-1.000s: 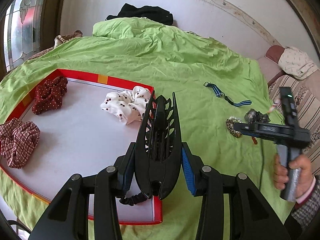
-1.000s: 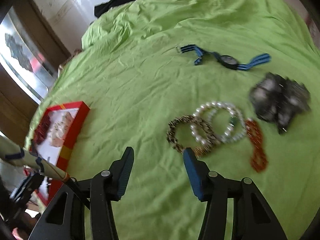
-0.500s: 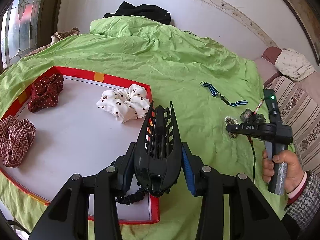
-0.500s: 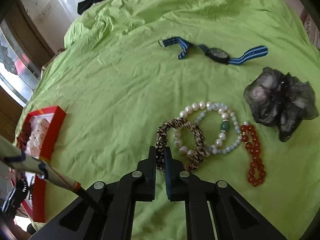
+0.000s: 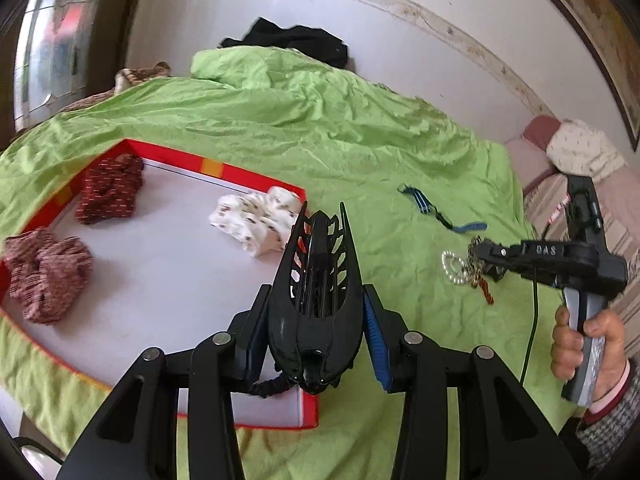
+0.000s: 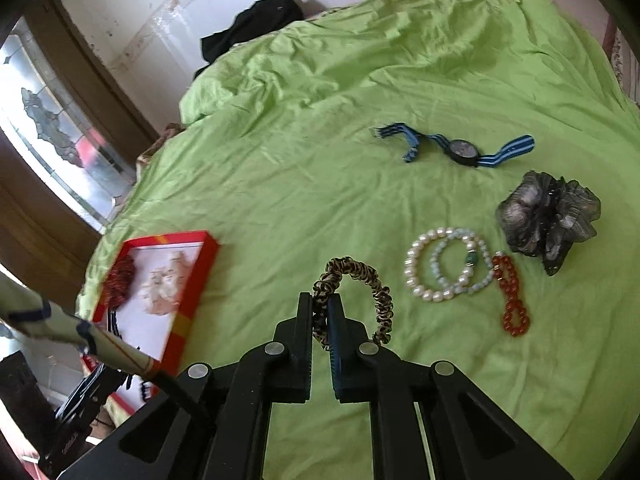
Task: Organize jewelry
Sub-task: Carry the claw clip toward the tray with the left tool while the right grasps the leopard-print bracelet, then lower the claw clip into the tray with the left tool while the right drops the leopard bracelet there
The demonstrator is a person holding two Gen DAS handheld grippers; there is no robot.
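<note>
Covering bed: rumpled green sheet (image 6: pixel 320 184); white wall (image 5: pixel 360 12) behind.

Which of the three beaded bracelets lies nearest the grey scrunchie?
The red beaded bracelet: small dark red beads, twisted, rightmost of the three, closest to the grey scrunchie.

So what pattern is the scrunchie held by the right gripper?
Leopard print, tan with dark spots; the scrunchie shows best in the right wrist view, pinched by the right gripper.

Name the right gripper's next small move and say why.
Probably lift and carry left toward the tray. The right gripper has its jaws shut on the leopard scrunchie, which is clear of the bracelets, and the tray already holds other scrunchies.
</note>
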